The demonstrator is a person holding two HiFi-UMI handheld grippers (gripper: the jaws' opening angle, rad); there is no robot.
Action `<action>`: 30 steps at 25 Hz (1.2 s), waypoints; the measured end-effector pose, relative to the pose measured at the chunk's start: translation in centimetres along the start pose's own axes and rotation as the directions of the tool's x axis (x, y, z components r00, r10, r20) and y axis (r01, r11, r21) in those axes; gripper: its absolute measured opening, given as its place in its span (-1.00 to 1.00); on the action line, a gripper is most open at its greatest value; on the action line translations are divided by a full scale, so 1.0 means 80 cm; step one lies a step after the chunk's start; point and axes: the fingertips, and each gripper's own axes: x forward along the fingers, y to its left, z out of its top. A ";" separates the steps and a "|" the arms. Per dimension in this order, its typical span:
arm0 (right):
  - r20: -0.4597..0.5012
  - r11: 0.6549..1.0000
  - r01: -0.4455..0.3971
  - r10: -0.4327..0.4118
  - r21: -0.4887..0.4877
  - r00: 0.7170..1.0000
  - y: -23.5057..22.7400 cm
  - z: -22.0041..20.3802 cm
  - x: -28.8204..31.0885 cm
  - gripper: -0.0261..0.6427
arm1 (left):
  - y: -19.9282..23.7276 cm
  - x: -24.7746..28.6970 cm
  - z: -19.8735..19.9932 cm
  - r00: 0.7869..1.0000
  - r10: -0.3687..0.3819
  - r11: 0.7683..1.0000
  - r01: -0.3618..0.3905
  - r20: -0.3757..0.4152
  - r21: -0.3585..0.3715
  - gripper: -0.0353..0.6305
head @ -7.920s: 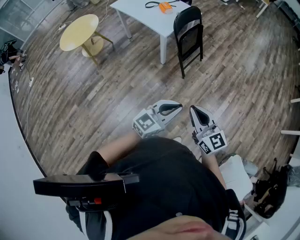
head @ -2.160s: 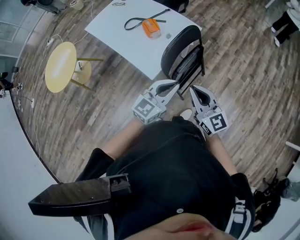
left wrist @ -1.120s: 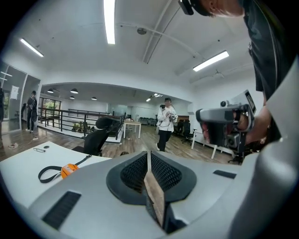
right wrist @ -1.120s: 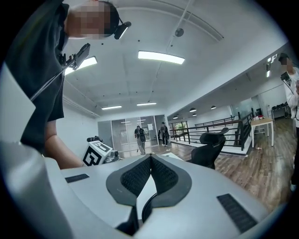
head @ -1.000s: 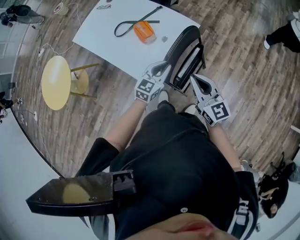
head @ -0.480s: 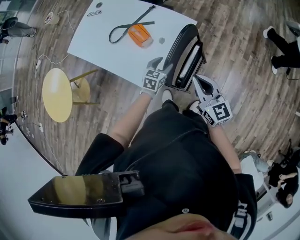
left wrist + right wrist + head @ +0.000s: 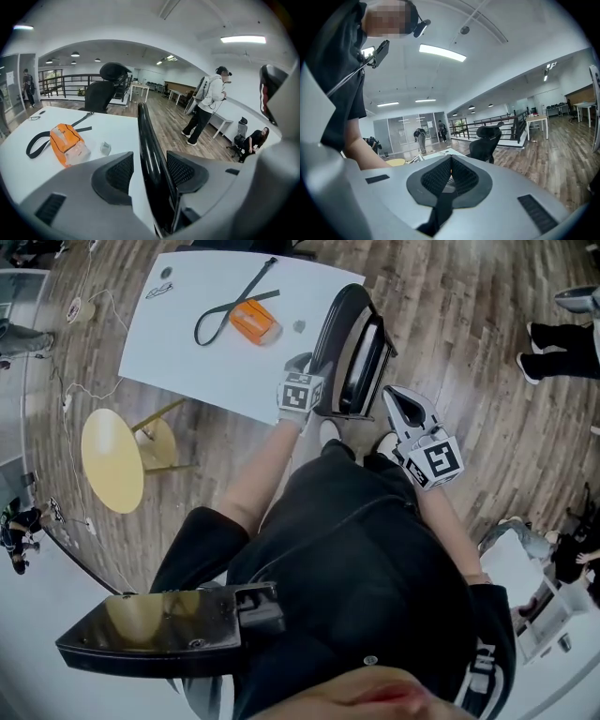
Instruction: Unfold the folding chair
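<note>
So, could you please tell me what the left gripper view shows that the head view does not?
Only the left gripper view shows the left gripper's jaws, which have just been opening, standing apart astride the folding chair's black top edge. It also shows a railing and a ceiling light. Only the head view shows the right gripper beside the chair but apart from it, the yellow round table and the person's dark shirt. Both show the chair, the white table and the orange pouch on it.

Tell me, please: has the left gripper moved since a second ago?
Yes: toward the folding chair; the left gripper, jaws just opened, now straddles its backrest edge.
</note>
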 end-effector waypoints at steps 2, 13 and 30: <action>-0.001 1.000 0.010 -0.010 -0.005 1.000 -0.001 0.001 -0.003 -0.90 | 0.001 0.005 -0.001 1.000 0.004 1.000 -0.004 -0.013 -0.007 -0.25; 0.001 0.995 0.090 -0.090 0.032 0.996 -0.005 -0.016 -0.028 -0.90 | -0.003 0.011 0.001 1.000 -0.020 0.997 0.018 -0.021 -0.072 -0.52; -0.169 0.946 0.241 -0.206 0.217 0.964 -0.061 -0.126 -0.063 -0.90 | -0.094 0.010 0.021 0.999 0.014 0.995 -0.018 -0.038 -0.095 -0.57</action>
